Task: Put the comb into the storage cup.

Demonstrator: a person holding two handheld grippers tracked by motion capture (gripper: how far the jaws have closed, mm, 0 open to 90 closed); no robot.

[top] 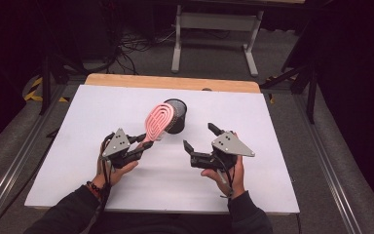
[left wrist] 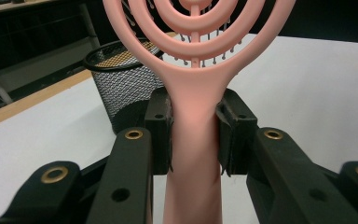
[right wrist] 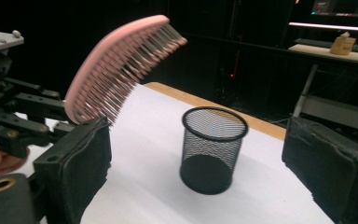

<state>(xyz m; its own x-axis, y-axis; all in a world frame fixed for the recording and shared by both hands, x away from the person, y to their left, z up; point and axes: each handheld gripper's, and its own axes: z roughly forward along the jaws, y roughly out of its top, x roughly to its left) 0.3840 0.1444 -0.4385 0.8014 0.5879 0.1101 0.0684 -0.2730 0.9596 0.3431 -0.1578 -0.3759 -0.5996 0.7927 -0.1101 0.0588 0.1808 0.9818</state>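
One pink plastic paddle hairbrush point(top: 158, 122) and one black wire-mesh cup point(top: 176, 116) are on hand near the white desk's point(top: 78, 161) far edge. The left gripper point(top: 145, 141) clamps the brush handle, holding the brush raised beside the cup. The right gripper point(top: 200, 137) stands open, empty. The right gripper view reveals the grey bristles point(right wrist: 135, 65); the left gripper view shows the pads point(left wrist: 161, 135) squeezing the handle.

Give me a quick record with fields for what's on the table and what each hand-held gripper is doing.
Held item: pink hairbrush, clamped at its handle, head raised
Holder: left hand-held gripper, shut on the handle
Other: right hand-held gripper, open, nothing between its jaws
Container: black mesh cup, upright, empty
Surface: white table
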